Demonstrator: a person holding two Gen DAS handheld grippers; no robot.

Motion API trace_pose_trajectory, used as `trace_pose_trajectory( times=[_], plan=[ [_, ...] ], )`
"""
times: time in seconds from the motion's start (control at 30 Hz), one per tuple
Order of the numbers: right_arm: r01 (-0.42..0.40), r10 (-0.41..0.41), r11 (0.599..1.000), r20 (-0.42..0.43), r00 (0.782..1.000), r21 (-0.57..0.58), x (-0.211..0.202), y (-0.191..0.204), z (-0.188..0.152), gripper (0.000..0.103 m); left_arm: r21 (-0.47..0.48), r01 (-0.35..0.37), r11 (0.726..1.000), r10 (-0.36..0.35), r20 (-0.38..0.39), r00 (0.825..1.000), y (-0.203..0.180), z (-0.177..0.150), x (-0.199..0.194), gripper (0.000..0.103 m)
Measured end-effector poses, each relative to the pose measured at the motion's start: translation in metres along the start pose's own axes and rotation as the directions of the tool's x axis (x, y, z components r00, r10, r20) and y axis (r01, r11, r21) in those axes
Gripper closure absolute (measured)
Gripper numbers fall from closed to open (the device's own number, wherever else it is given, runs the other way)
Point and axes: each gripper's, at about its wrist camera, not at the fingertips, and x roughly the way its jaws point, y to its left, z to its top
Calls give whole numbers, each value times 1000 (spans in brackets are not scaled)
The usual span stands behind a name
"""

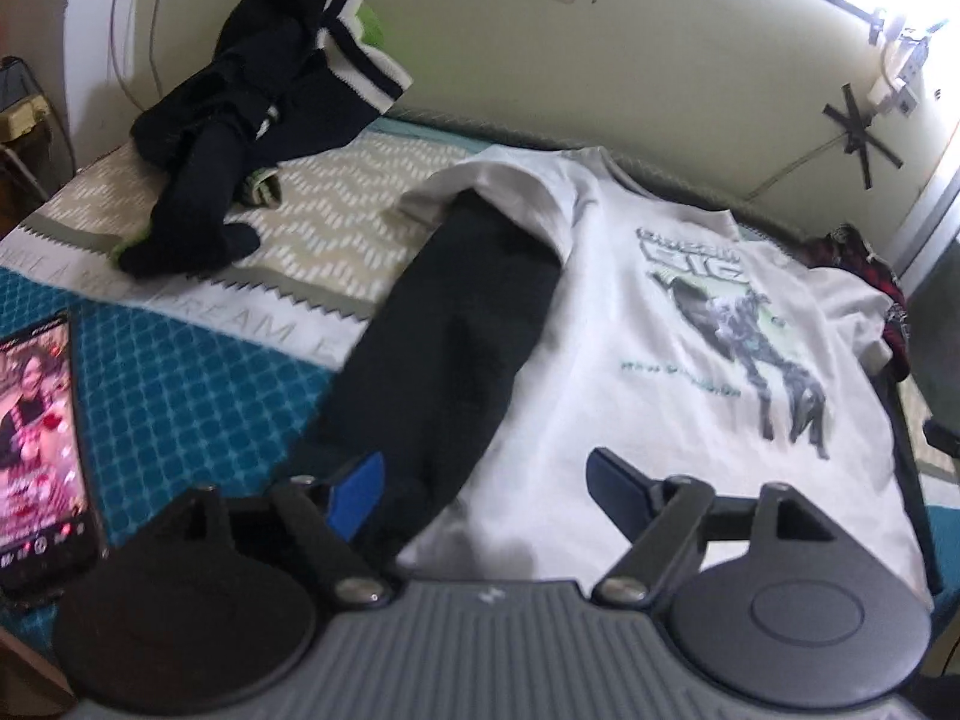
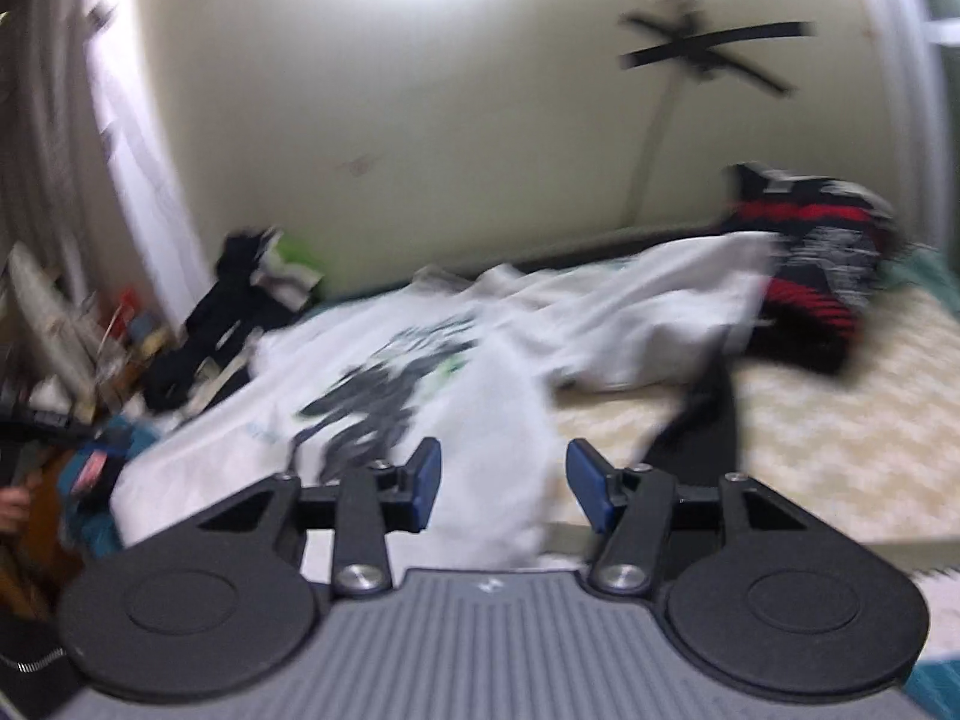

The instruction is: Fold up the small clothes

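My left gripper point(image 1: 486, 489) and right gripper point(image 2: 501, 489) both hover with jaws apart, holding nothing, over the white T-shirt point(image 1: 648, 336) spread on the bed point(image 1: 180, 384). I might pinch its black sleeve point(image 1: 456, 348) alone, dragging the shirt crooked.

1 white tee point(image 1: 660, 324), 1 phone point(image 1: 39, 438), 2 grippers point(image 1: 486, 486)

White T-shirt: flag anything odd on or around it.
A black garment lies across the white T-shirt, its top tucked under the folded-over sleeve. A phone with its screen lit lies on the bed beside them.
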Motion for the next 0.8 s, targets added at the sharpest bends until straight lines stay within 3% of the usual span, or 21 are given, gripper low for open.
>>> trace_pose_trajectory(
  times=[0.1, 0.17, 0.27, 0.33, 0.4, 0.43, 0.5, 0.53, 0.57, 0.67, 0.73, 0.8],
  plan=[
    [-133, 130, 989, -55, 990, -61, 34, 32, 7, 51, -49, -16, 999, 17, 20, 1000, 11, -5, -14, 27],
    [-245, 233, 961, -103, 967, -129, 57, 64, 12, 51, -83, -45, 996, 48, 39, 998, 19, -10, -24, 27],
    [-435, 390, 857, -203, 898, -277, 89, 133, 12, 51, -146, -73, 987, 82, 56, 995, 35, -21, -40, 26],
    [-567, 487, 755, -296, 821, -330, 109, 181, 6, 51, -177, -81, 981, 93, 63, 994, 45, -26, -48, 26],
    [-639, 519, 684, -380, 765, -351, 128, 219, -6, 51, -198, -78, 977, 94, 70, 993, 50, -33, -55, 26],
    [-647, 506, 668, -414, 757, -367, 139, 233, -13, 51, -202, -70, 977, 86, 74, 994, 52, -36, -58, 26],
    [-637, 461, 652, -453, 763, -410, 155, 251, -26, 54, -203, -49, 978, 66, 78, 995, 52, -40, -60, 26],
    [-616, 439, 654, -444, 781, -438, 159, 253, -29, 84, -198, -34, 980, 51, 82, 995, 52, -41, -61, 26],
    [-605, 443, 675, -424, 790, -423, 161, 250, -24, 102, -189, -14, 982, 31, 87, 996, 50, -42, -61, 26],
    [-546, 479, 810, -296, 826, -214, 167, 204, 10, 102, -153, 62, 986, -47, 98, 994, 41, -40, -54, 26],
    [-437, 402, 887, -217, 889, -148, 169, 174, 24, 101, -132, 96, 987, -85, 87, 993, 33, -35, -42, 26],
    [-354, 327, 928, -202, 923, -116, 169, 154, 28, 82, -120, 118, 986, -110, 66, 992, 24, -29, -27, 26]
  ],
)
